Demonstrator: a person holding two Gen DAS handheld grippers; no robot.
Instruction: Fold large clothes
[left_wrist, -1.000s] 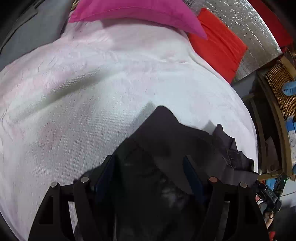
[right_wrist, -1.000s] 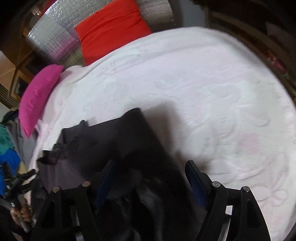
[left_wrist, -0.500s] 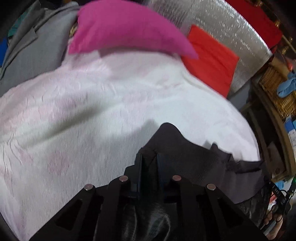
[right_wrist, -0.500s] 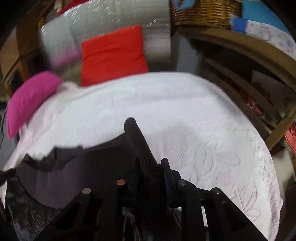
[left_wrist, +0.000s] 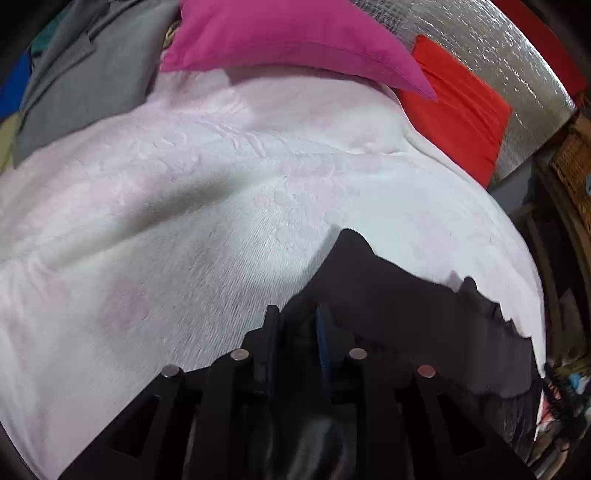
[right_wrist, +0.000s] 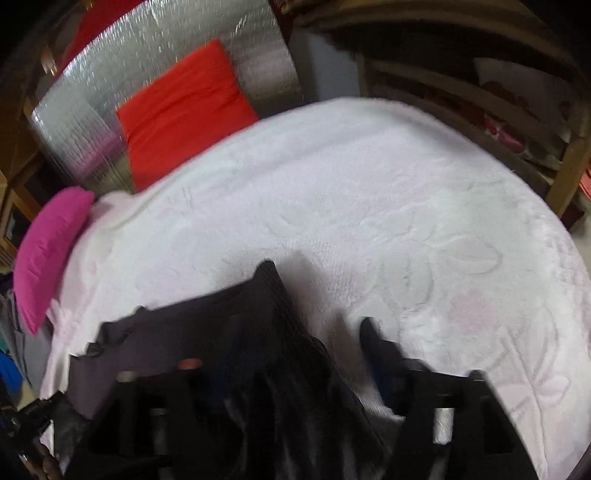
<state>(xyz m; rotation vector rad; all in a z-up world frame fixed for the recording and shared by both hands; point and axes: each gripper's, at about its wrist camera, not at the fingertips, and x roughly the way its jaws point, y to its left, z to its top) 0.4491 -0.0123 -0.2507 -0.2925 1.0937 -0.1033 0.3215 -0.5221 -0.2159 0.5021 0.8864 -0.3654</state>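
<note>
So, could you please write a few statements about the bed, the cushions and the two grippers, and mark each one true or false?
1. The dark garment lies on a white bedspread. True.
2. The pink cushion lies on top of the garment. False: it sits apart, at the far end of the bed.
3. The right gripper is clamped tight on the cloth. False: its jaws have just opened wide.
4. The left gripper has dark cloth between its narrow jaws. True.
5. The red cushion leans against silver foil. True.

The left hand-held gripper (left_wrist: 295, 325) points steeply down, its jaws narrow but just opening slightly, dark cloth (left_wrist: 388, 295) between the fingers. The right hand-held gripper (right_wrist: 295, 332), blurred, points down with jaws just spread wide, the cloth lying loose between.
</note>
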